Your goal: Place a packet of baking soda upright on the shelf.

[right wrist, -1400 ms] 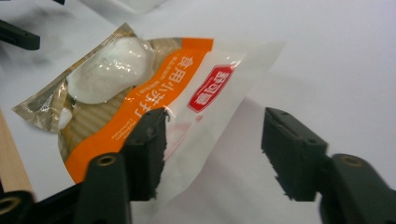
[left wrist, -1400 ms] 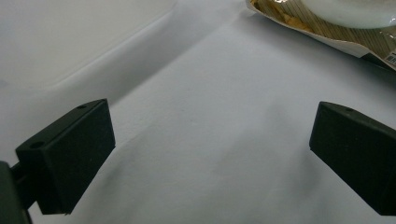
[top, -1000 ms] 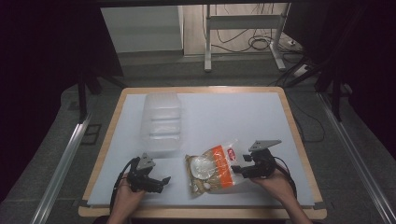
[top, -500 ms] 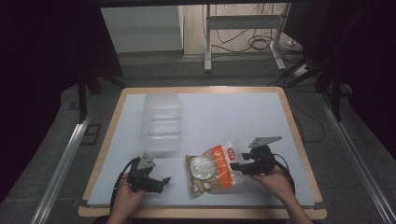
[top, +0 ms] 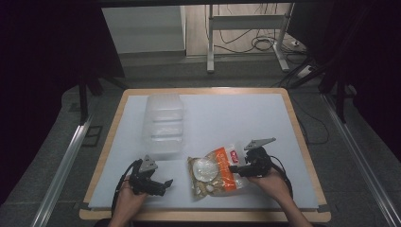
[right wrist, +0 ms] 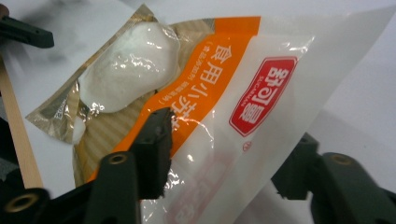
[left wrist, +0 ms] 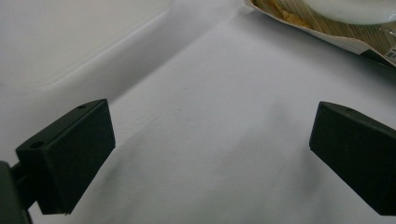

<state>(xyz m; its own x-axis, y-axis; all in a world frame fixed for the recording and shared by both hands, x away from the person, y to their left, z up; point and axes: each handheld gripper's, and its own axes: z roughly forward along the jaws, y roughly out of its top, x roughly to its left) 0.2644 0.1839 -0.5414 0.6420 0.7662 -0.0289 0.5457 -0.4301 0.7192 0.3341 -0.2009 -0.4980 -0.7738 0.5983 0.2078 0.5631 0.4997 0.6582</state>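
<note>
Claws first: the right claw [right wrist: 224, 154] has its jaws around the bag's [right wrist: 196, 93] edge, not quite squeezed. The left claw [left wrist: 210, 154] is wide open, empty, at the bag's nine o'clock. The bag lies on the surface [top: 227, 113]. I think the shiny bag could slip out.

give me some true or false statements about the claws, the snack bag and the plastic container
1. The left claw is open over bare white table cover. True.
2. The right claw straddles an edge of the orange and clear plastic snack bag. True.
3. The clear plastic lidded container sits on top of the bag. False: it stands apart, farther up the table.
4. The bag is held by the left claw. False: nothing sits between its jaws.
5. The bag bears a red label. True.
</note>
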